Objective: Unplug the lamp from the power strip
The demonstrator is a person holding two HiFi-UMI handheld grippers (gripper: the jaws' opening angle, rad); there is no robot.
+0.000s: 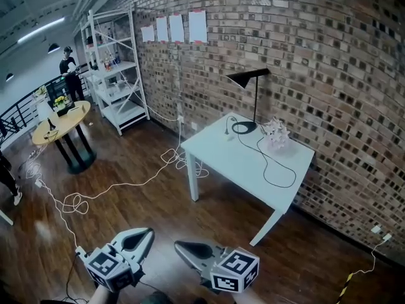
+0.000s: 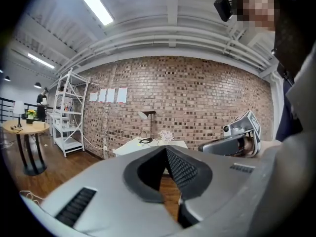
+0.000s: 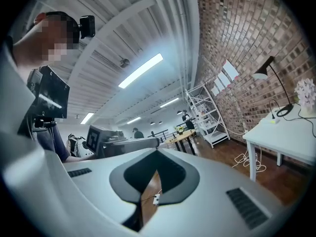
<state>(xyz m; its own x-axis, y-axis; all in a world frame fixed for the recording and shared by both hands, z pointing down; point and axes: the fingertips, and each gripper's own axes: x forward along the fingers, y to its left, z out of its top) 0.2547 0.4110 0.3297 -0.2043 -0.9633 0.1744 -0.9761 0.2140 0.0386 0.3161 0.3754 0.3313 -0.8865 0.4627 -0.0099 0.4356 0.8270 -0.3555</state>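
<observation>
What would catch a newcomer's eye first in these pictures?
The white table stands by the brick wall, with a black lamp at its back edge and its cord looping across the top. On the wooden floor to the left, a long white cable snakes away.

White table [image 1: 218, 157] up ahead, carrying black desk lamp [image 1: 248, 78], looped black cord [image 1: 264, 168], white flower ornament [image 1: 276, 135] alongside.

The left gripper [image 1: 149, 232] and right gripper [image 1: 178, 246] are moulded in pale grey. Dark ribbed pads [image 2: 183, 171] are set inside the fingers; slotted vents [image 2: 74, 207] and black-and-white marker cubes [image 1: 105, 266] are carried behind them.
</observation>
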